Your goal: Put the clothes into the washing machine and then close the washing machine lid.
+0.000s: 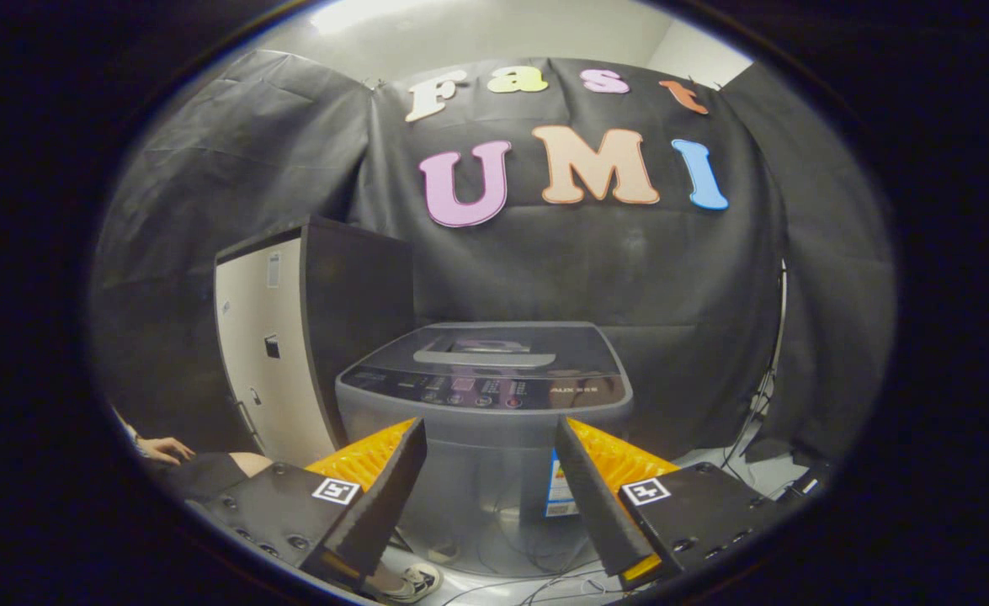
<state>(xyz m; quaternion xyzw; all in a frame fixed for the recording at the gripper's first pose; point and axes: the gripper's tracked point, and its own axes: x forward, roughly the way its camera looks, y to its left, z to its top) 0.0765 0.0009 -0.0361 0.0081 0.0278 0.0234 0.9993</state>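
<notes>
The tool [490, 438] is released — its two wedge-shaped fingers [380, 497] stand well apart at the bottom of the frame with nothing between them, each backed by a ribbed plastic panel and a flat plate bearing a small square marker. Just beyond the fingers, at the frame's centre, stands the washing machine [484, 438]: a grey, boxy top-loader with rounded corners and a smooth plastic shell. Its lid [494, 347] lies flat and shut — a dark, glossy panel with a pale bar handle — and a row of small buttons runs along the front control strip. Left of it rises a tall cabinet [279, 353], pale-fronted with dark sides. At lower left, a person's hand [162, 449] rests.
</notes>
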